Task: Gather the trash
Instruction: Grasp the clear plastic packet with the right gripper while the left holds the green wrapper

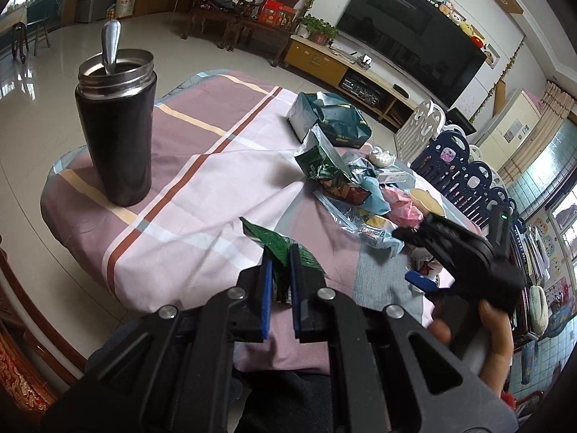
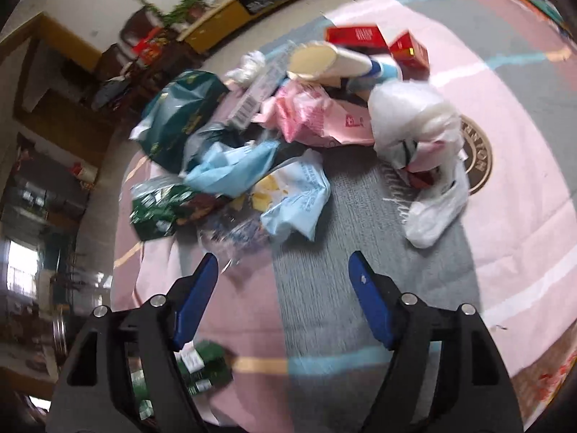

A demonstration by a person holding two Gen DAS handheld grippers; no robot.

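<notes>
Holding a crumpled green wrapper (image 1: 279,252) between nearly closed jaws, my left gripper (image 1: 279,288) hangs over the near edge of the cloth-covered table (image 1: 202,166). My right gripper (image 2: 285,288), jaws spread wide and empty, hovers just short of the trash pile (image 2: 252,166): a pale blue bag (image 2: 295,198), a white plastic bag (image 2: 425,166), a pink wrapper (image 2: 310,115). I judge the wrapper's thin, slack foil could slip free. A careless swing might also topple the tall steel-rimmed flask (image 1: 115,126) holding a spoon (image 1: 110,45).

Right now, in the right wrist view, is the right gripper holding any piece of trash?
No. The right gripper is spread wide with only tablecloth between its fingers.
</notes>
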